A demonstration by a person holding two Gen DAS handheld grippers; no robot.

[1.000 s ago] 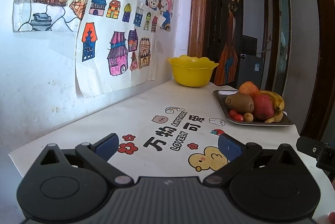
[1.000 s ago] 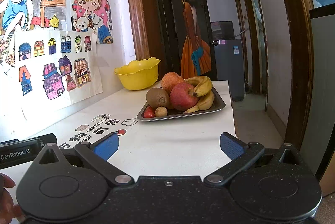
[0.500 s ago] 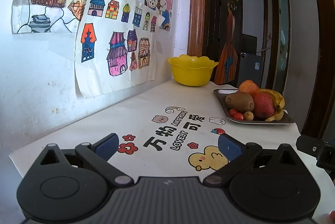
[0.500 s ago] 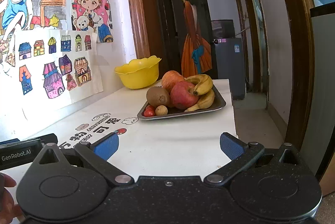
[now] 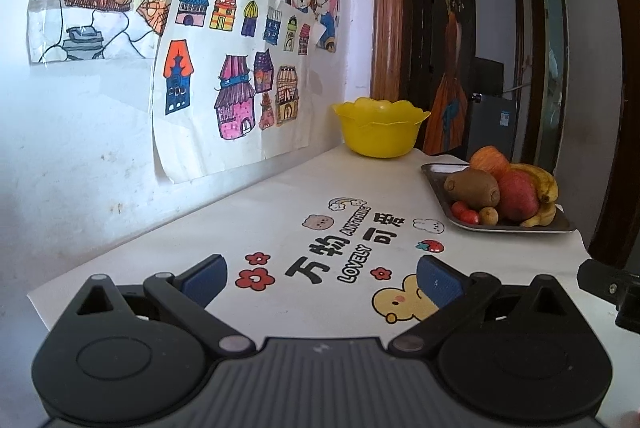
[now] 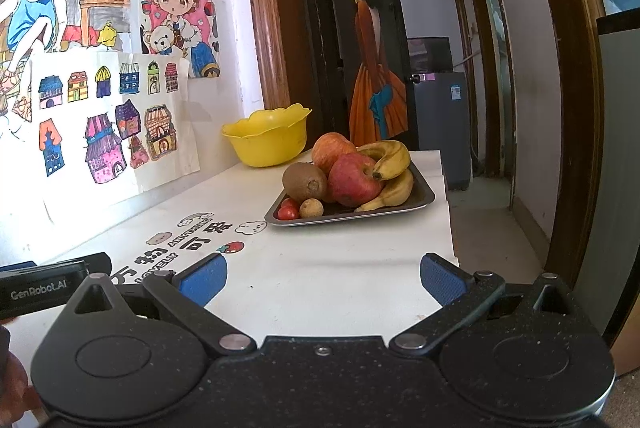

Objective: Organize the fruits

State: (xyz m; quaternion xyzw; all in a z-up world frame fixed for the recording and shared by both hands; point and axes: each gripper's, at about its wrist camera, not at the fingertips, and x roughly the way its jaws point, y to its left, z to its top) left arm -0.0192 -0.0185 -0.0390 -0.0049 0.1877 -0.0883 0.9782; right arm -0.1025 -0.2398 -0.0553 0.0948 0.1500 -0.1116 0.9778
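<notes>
Nothing has shifted; both grippers, left (image 5: pixel 320 278) and right (image 6: pixel 322 278), keep empty jaws wide. At one o'clock, the metal tray (image 6: pixel 420 197) holds two apples, two bananas, one kiwi.

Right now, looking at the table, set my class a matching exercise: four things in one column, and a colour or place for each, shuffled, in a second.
Things:
1. bowl
2. kiwi
3. bananas
4. tomatoes

Descriptions:
A. small and red, at the tray's near corner
B. yellow and scalloped, against the wall behind the tray
C. brown and fuzzy, left of the red apple
D. curved, on the tray's right side

Pairs: 1-B, 2-C, 3-D, 4-A
</notes>
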